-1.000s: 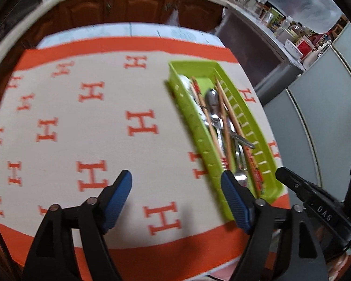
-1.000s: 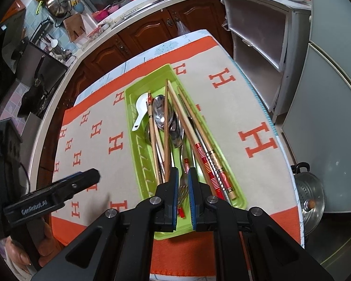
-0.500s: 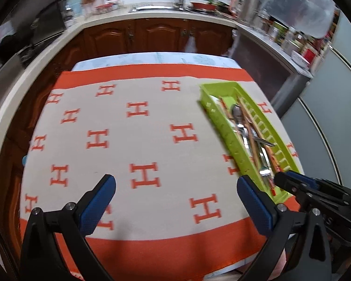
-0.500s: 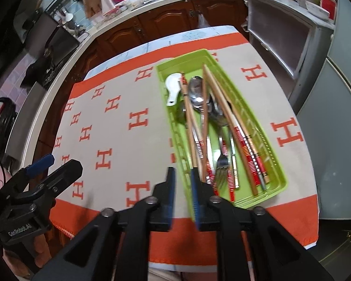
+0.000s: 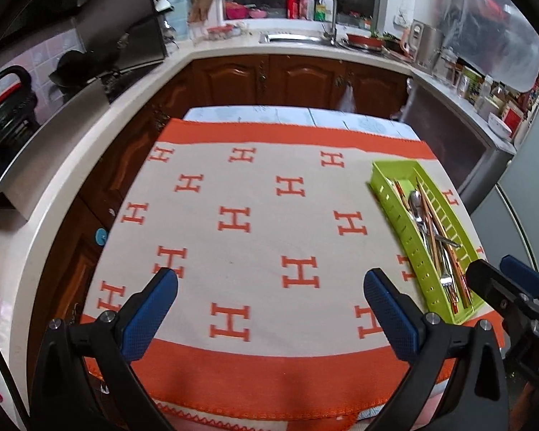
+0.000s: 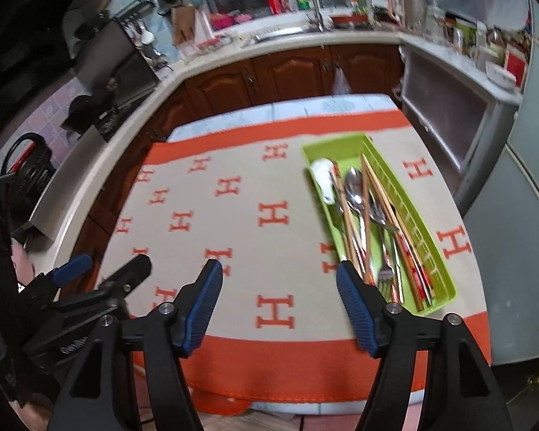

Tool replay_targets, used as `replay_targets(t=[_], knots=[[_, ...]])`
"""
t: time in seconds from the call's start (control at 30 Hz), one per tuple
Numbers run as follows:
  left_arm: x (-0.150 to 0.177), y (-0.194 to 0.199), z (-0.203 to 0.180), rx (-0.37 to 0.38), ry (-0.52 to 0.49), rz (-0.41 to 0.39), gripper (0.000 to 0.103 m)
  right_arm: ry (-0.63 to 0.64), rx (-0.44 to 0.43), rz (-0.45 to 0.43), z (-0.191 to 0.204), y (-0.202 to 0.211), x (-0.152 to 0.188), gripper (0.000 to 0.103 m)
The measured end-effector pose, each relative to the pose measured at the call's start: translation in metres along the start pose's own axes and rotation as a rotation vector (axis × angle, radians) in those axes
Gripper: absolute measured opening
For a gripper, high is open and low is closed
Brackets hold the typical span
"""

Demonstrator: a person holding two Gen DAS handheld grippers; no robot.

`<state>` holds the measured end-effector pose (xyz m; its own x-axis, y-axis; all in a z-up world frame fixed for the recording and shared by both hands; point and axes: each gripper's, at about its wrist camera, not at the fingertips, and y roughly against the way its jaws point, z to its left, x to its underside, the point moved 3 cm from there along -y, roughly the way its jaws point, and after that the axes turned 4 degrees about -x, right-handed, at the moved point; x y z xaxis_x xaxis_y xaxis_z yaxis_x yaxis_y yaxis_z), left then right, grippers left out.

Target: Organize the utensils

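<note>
Both grippers had pulled up and back from the green tray (image 6: 433, 251) within the last second, so more of the cloth (image 5: 255, 237) and kitchen showed than before. Left of the tray, the left gripper (image 5: 271, 300) had gone from part open to fully spread, nothing between its pads. Nearer the tray's close end, the right gripper (image 6: 279, 298) had just been opening from nearly closed; its jaws stood wide apart and empty. Inside the tray lay the chopsticks (image 6: 388, 204), metal spoons (image 6: 355, 188), a fork (image 6: 386, 273) and a white spoon (image 6: 323, 179); no utensil remained on the cloth. Judgement: last item released, sorting likely complete. Writing: repeated orange "H" on the cloth; lettering on the grippers' bodies too blurred to read.
</note>
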<state>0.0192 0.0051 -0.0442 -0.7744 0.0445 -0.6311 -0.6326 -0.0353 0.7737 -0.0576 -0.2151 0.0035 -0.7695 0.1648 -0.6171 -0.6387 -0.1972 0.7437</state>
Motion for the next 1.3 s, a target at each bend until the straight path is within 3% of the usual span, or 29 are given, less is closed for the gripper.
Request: replay_targets(t=[0.1,0.3,0.6,1.3], knots=[[0.000,0.006,0.007,-0.001,0.021,-0.024,0.102,0.043,0.024,-0.034,0.016,0.008,0.000,0.080],[0.001,0.008,0.009,-0.019,0.018,-0.038,0.102,0.070,0.021,-0.049,0.035,0.013,0.005,0.081],[0.006,0.010,0.011,-0.035,0.016,-0.052,0.102,0.001,-0.025,-0.018,0.022,-0.002,0.011,0.081],[0.010,0.006,0.016,-0.038,0.038,-0.056,0.102,0.010,-0.030,-0.031,0.024,-0.018,0.013,0.081]])
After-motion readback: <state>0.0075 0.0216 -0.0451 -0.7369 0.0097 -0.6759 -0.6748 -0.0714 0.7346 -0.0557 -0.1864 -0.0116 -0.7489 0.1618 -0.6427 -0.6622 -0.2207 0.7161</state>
